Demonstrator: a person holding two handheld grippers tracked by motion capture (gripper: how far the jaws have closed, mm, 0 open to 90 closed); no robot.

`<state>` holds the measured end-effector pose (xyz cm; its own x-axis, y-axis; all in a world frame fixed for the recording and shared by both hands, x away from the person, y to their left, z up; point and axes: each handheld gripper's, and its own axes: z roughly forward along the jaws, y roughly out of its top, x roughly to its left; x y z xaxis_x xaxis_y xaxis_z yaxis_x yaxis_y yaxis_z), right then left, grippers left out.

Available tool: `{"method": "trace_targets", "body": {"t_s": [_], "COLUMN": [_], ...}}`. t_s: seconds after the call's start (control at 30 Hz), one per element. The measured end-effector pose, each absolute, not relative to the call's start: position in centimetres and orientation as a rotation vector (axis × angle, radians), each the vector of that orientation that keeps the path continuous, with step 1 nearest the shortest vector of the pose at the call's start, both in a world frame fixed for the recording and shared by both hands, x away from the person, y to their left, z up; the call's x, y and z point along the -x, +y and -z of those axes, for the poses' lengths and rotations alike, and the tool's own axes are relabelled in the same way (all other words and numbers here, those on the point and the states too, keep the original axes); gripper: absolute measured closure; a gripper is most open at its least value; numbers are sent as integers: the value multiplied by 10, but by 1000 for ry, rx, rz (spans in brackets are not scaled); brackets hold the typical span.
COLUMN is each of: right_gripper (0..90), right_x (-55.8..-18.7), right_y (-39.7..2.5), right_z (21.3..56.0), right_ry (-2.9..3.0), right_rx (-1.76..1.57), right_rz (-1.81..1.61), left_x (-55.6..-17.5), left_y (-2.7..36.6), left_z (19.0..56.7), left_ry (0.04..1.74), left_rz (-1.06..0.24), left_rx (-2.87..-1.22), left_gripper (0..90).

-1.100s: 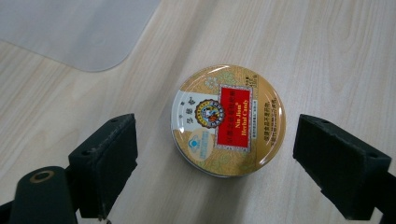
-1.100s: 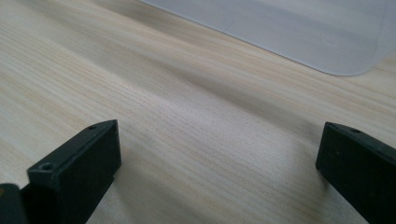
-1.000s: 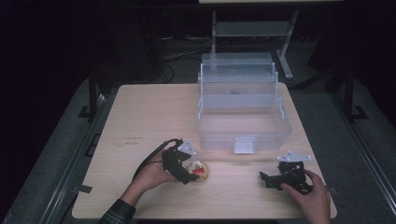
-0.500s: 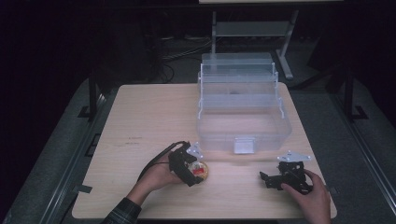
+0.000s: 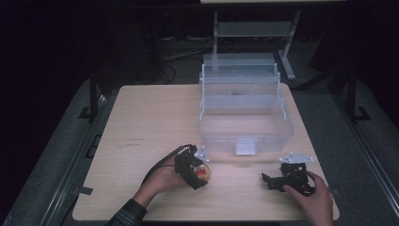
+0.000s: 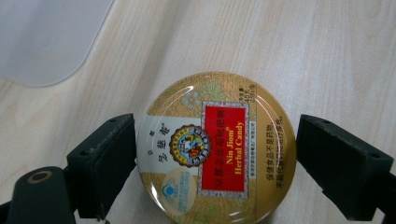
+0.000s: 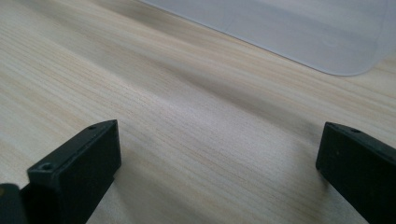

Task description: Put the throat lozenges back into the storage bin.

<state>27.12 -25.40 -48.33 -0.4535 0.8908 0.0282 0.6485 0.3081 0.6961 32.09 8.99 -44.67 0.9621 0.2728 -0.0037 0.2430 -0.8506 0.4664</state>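
Left claw point(image 6: 215, 154) is straddling the candy tin point(image 6: 217, 149) near the worktop's point(image 5: 150, 117) front edge, jaws spread, not yet clamping. Right claw point(image 7: 217, 163) is idling released. Lifting into the clear box point(image 5: 244, 127) looks ahead.

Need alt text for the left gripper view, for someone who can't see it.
A round gold candy tin with a red label lies flat on the wooden table, between the open jaws of the left gripper. A clear plastic box corner shows at upper left.
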Motion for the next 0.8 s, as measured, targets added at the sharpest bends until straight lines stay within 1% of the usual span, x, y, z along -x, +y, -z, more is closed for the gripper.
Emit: {"method": "trace_targets", "body": {"t_s": [0.33, 0.47, 0.8], "right_gripper": [0, 0, 0], "right_x": [-271, -271, -271], "right_y": [-254, -254, -254], "right_z": [483, 483, 483], "right_ry": [2218, 2218, 2218], "right_rx": [-1377, -1377, -1377], "right_rz": [-922, -922, -922], "left_x": [-321, -320, -320], "left_y": [87, 87, 88], "left_z": [450, 449, 449], "left_ry": [358, 364, 366], "left_rz": [-95, -99, -96], "left_rx": [-2659, -2655, -2657], "left_gripper": [143, 190, 197]}}
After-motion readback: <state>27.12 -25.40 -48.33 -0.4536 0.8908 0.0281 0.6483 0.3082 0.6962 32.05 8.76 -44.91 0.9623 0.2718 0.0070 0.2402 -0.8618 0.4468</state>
